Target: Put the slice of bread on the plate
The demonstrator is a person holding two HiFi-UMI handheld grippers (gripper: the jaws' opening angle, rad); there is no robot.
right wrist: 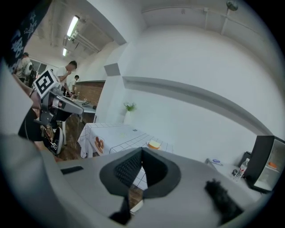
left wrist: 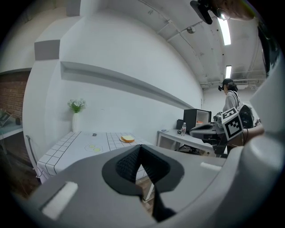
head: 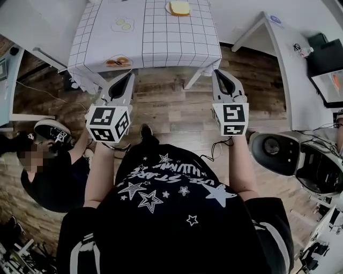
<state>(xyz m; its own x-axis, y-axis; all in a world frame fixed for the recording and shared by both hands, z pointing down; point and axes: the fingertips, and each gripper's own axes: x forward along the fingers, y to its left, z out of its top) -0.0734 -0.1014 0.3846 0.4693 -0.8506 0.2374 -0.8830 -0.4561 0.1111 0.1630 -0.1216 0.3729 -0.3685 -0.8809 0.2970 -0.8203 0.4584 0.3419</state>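
A slice of bread [head: 180, 7] lies at the far edge of the table with the white checked cloth [head: 161, 37], on what looks like a small plate. It also shows far off as the bread [left wrist: 128, 139] in the left gripper view and the bread [right wrist: 154, 144] in the right gripper view. A pale round shape with two yellowish spots [head: 123, 24] lies on the cloth to its left. My left gripper [head: 130, 75] and right gripper [head: 216, 71] hang side by side over the wooden floor, short of the table's near edge. Both are shut and hold nothing.
A person [head: 48, 171] crouches on the floor at the left. A white desk [head: 289, 64] stands at the right, with dark equipment [head: 300, 155] nearer. A vase of flowers [left wrist: 76, 116] stands at the table's far end. A brown round print [head: 118, 62] marks the near cloth edge.
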